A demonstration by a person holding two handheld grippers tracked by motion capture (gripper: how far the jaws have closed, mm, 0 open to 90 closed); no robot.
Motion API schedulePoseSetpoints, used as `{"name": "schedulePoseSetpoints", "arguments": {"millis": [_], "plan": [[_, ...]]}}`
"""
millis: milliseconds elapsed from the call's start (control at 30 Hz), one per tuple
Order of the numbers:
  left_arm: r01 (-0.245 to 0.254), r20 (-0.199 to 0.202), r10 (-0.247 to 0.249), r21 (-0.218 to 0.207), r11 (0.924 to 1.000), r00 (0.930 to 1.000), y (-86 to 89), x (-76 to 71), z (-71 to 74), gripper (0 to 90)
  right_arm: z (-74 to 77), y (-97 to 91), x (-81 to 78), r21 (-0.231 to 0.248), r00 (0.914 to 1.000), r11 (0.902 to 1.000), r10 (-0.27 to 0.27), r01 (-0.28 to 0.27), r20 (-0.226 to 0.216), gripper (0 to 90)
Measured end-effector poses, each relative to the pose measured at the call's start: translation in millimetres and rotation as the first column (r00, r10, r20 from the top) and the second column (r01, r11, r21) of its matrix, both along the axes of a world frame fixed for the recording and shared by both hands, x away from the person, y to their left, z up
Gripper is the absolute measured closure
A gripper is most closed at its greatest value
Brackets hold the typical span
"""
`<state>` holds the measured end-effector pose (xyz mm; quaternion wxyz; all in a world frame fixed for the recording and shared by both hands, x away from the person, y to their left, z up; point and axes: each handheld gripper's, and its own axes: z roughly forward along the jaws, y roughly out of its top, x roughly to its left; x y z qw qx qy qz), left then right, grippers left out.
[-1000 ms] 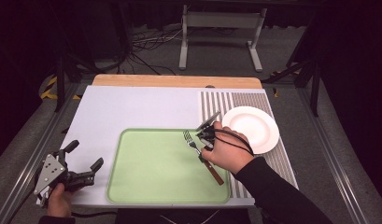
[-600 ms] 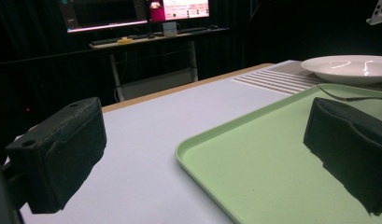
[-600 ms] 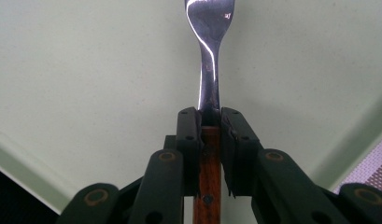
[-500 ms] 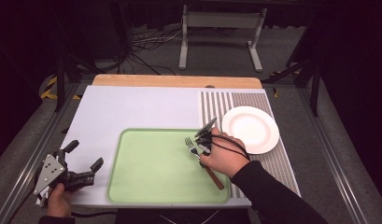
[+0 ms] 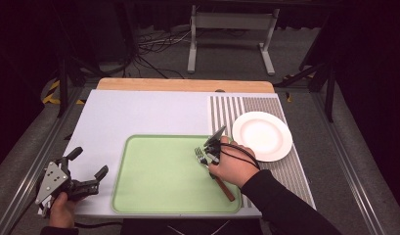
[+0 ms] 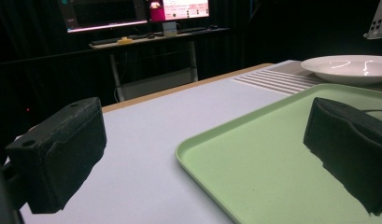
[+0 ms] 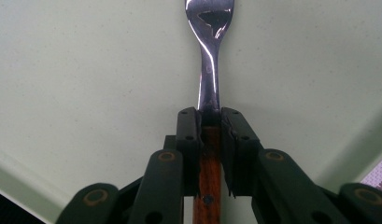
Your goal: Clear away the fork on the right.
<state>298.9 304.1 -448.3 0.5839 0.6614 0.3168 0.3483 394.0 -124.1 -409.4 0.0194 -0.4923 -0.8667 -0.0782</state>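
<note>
Dark room, pale desk (image 5: 139, 112). Right tongs (image 7: 210, 126) clamp the fork (image 7: 209, 56) at its wooden handle, low over the green tray (image 5: 158, 171) — tines could snag. Left tongs (image 5: 87, 169) wide, empty.

fork (image 7: 210, 88): tines cut off by top edge | handle middle hidden under right hand (image 5: 233, 166)

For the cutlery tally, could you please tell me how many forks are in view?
1. The wooden-handled fork is clamped in the right gripper, over the right part of the green tray, left of the white plate.
</note>
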Motion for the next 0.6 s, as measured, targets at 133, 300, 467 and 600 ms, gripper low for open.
{"name": "schedulePoseSetpoints", "arguments": {"millis": [133, 300, 467, 600], "plan": [[0.000, 0.000, 0.000, 0.000, 1.0000, 1.0000, 0.0, 0.0, 0.0, 0.0, -2.7, 0.4, 1.5, -0.003, 1.0000, 1.0000, -0.002, 0.001, -0.003, 77.9], [0.000, 0.000, 0.000, -0.001, 1.0000, 1.0000, 0.0, 0.0, 0.0, 0.0, -2.8, 0.7, 1.9, 0.000, 1.0000, 1.0000, -0.007, 0.007, -0.004, 77.7], [-0.001, 0.000, 0.001, 0.000, 1.0000, 1.0000, 0.0, 0.0, 0.0, 0.0, -1.3, 1.1, 2.4, 0.020, 0.9994, 0.9995, 0.024, -0.024, 0.026, 65.1], [-0.001, 0.000, 0.001, -0.001, 1.0000, 1.0000, 0.0, 0.0, 0.0, 0.0, 2.3, 1.0, 2.7, 0.032, 0.9973, 0.9984, 0.045, -0.047, 0.059, 58.1]]}}
